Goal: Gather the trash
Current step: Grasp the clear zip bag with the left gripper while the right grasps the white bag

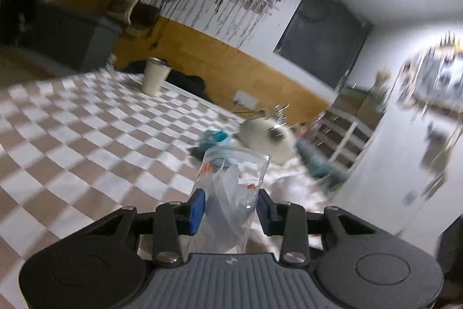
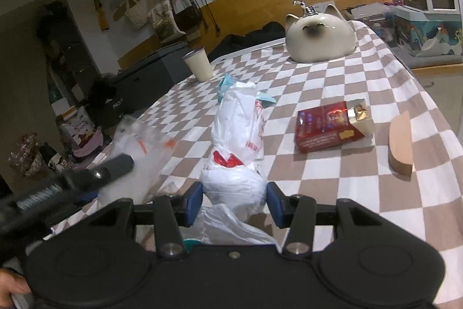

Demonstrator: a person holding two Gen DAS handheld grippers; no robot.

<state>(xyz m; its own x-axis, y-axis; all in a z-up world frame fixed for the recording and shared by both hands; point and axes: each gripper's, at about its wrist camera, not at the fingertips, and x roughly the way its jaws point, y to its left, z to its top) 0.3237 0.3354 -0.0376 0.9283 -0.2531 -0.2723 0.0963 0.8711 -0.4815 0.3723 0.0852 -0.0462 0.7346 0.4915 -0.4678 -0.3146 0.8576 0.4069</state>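
Clear zip bag point(image 1: 231, 187) is pinched in the left hand-held gripper point(image 1: 231, 210), lifted off the checkered counter point(image 1: 86, 135); the view is blurred. Film judged light, limp, slippery, so a grip low on the bunched part is advised. White plastic bag point(image 2: 235, 144) is clamped at its knotted lower bulge by the right hand-held gripper point(image 2: 234, 203), resting on the counter. Soft, crushable. Red packet point(image 2: 330, 125) lies beside it, untouched.

The far end of the checkered tablecloth point(image 1: 86, 120), the cat-shaped ornament point(image 1: 269, 141) and the shelves point(image 1: 341, 132) beyond are smeared by motion blur in the left wrist view.
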